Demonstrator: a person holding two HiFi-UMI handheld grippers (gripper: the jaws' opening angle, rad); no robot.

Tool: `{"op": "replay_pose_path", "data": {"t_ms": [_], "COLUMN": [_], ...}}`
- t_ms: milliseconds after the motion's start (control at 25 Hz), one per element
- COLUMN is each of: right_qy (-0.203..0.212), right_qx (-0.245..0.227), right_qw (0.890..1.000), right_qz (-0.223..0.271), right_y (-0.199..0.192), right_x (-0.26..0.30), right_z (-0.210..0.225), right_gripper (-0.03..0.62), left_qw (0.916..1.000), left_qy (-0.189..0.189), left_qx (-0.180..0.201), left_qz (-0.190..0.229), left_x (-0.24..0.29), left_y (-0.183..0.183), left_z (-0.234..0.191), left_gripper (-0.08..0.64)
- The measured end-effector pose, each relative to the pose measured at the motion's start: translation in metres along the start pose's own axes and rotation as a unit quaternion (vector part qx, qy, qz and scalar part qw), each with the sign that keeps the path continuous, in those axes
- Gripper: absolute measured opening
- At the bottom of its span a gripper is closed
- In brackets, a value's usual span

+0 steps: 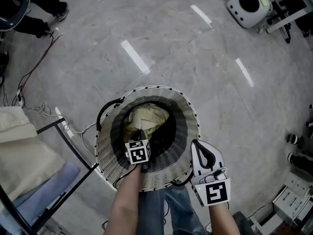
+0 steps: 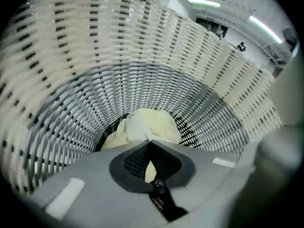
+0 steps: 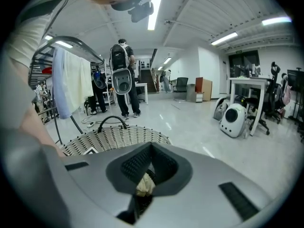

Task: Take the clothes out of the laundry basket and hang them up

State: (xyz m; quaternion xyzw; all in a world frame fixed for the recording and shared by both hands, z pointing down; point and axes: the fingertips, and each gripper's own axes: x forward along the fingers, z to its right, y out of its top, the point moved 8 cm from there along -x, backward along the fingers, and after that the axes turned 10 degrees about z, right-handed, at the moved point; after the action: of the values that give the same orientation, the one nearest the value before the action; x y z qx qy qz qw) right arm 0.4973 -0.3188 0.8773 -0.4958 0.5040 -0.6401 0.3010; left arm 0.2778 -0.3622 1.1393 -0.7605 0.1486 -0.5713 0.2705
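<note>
A round wicker laundry basket (image 1: 146,89) stands on the grey floor in the head view. A pale yellow garment (image 1: 146,116) lies crumpled at its bottom. My left gripper (image 1: 139,135) reaches down inside the basket, and its jaws are shut on a fold of that garment (image 2: 147,125). In the left gripper view (image 2: 151,142) the woven basket wall (image 2: 95,56) rises all round. My right gripper (image 1: 195,145) hovers just outside the basket's right rim with its jaws together. Its own view (image 3: 151,147) looks across the basket rim (image 3: 118,137); a pale scrap shows low in the gap.
A black clothes rack (image 1: 63,124) with white and blue garments (image 1: 24,155) stands at the left, and its hung clothes (image 3: 66,80) also show in the right gripper view. Cables (image 1: 34,67) trail on the floor. A white round device (image 1: 249,4) sits far right. People (image 3: 121,75) stand behind.
</note>
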Motion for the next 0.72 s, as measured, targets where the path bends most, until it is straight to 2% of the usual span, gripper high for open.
{"op": "replay_pose_path", "data": {"t_ms": [160,440,560,720], "right_qy": [0.015,0.035,0.056,0.075], "right_qx": [-0.001,0.020,0.017,0.008], "right_qw": [1.000,0.999,0.998,0.997], "right_qz": [0.003,0.005,-0.005,-0.024], "right_y": [0.039,0.122,0.147,0.173], "right_x": [-0.012,-0.046,-0.070,-0.097], "right_z": [-0.008,-0.019,-0.027,-0.035], "right_gripper": [0.002,0.002,0.002,0.002], "left_qw": [0.9989,0.9953,0.9932,0.9879], "left_qy": [-0.019,-0.042,-0.043,-0.057], "left_qx": [-0.029,-0.031,-0.049,-0.052], "left_qz": [0.031,0.081,0.097,0.135], "left_x": [-0.064,-0.194,-0.250,-0.317], "left_y": [0.033,0.110,0.136,0.179], "left_z": [0.025,0.073,0.083,0.091], "left_gripper": [0.011,0.009,0.009,0.009]}}
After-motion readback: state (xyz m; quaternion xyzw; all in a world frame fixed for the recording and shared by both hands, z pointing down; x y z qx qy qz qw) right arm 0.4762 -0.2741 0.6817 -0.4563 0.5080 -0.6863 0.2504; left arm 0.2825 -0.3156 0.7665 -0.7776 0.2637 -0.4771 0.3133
